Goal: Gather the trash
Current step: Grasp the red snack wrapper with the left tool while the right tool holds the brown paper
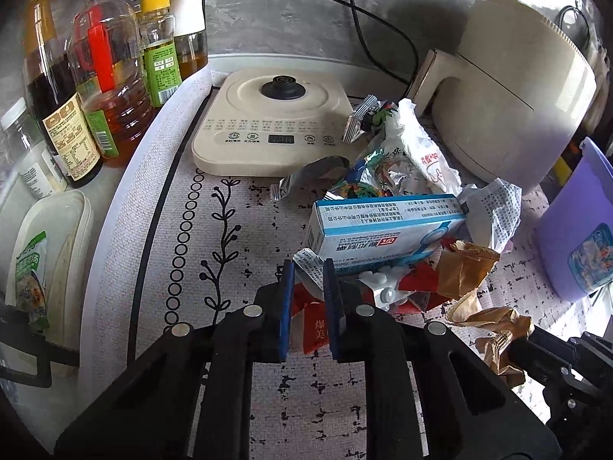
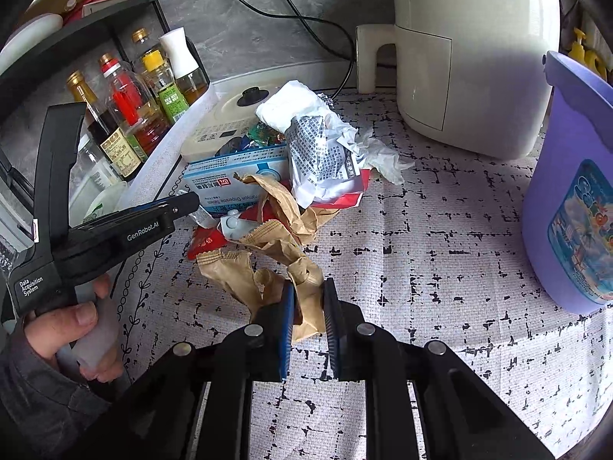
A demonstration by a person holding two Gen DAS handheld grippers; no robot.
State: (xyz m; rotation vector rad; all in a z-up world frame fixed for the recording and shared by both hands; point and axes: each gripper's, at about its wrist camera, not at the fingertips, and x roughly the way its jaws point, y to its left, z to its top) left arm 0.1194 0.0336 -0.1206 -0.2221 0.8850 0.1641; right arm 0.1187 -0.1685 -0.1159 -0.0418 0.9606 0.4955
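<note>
At the far left, a row of oil and sauce bottles (image 1: 103,88) stands along the edge of the surface (image 2: 440,268), which is covered by a pale cloth with black marks. Just beside the bottles lies a flat cream cooker base (image 1: 268,122) with a black knob in its middle.

The trash lies in a loose heap near the centre of the surface, in front of the cooker base: a blue-and-white medicine box (image 1: 383,226), a printed paper leaflet (image 2: 322,153), white tissue (image 2: 291,107), foil wrappers (image 1: 387,176), a red packet (image 1: 314,326), a blister pack (image 1: 383,287) and crumpled brown paper (image 2: 276,264).

The left gripper (image 1: 308,272) reaches into the near left side of the heap. Its fingers (image 1: 287,299) stand nearly closed around the folded white printed slip (image 1: 308,268) that pokes out under the box, with the red packet below them. A hand (image 2: 82,329) grips its handle in the right wrist view.

The right gripper (image 2: 308,291) is at the near end of the brown paper, its fingers (image 2: 288,318) drawn close and pinching a twisted fold of it between the blue pads.

Further right, a cream air fryer (image 2: 471,57) stands at the back. At the far right sits a purple bucket (image 2: 567,199) with a picture label, well apart from the heap.
</note>
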